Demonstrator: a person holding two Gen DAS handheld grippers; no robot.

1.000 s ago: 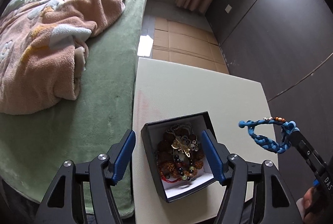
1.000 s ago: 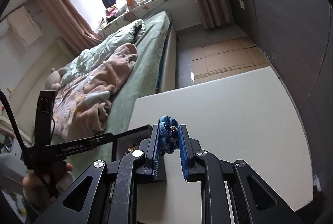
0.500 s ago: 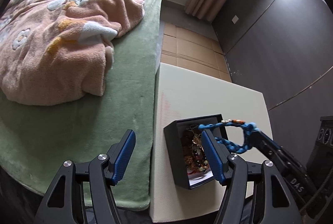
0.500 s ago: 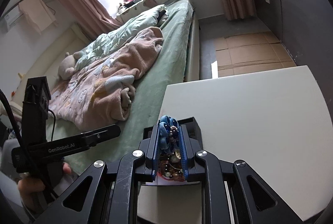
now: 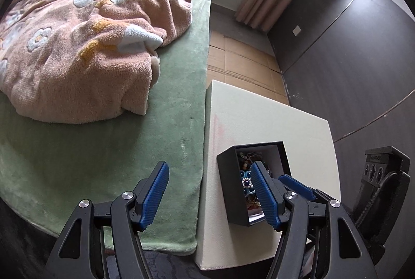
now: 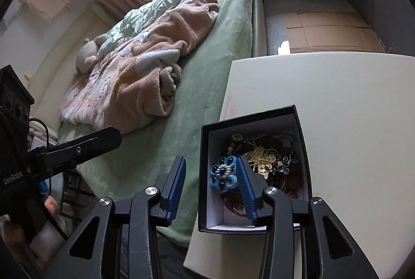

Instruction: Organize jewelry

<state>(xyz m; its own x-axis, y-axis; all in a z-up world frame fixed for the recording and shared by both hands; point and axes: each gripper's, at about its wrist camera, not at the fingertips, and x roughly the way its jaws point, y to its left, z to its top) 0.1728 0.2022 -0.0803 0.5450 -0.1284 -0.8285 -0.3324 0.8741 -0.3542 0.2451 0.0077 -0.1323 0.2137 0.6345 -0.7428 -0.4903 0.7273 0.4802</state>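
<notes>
A green bed (image 5: pixel 109 138) with a rumpled pink blanket (image 5: pixel 85 50) fills the room to the left of the black box (image 6: pixel 205 175), and brown cardboard sheets (image 6: pixel 329 32) cover the floor beyond it. The white table (image 6: pixel 350 128) carries the box near its front left corner, close to the edge that meets the bed. The box stands open, its white lining showing, and holds a heap of jewelry: a gold butterfly pendant (image 6: pixel 260 155) on a chain lies near the middle of the box, with dark beads and a red cord around it. The right tongs (image 6: pixel 211 181) hang over the box with their jaws wide apart, the right finger inside the box and the left finger outside its left wall. The blue braided bracelet (image 6: pixel 223 175) lies coiled inside the box, against the inner face of that right finger. The left tongs (image 5: pixel 210 194) also stand wide apart and hold nothing, to the left of the box above the bed's edge.
</notes>
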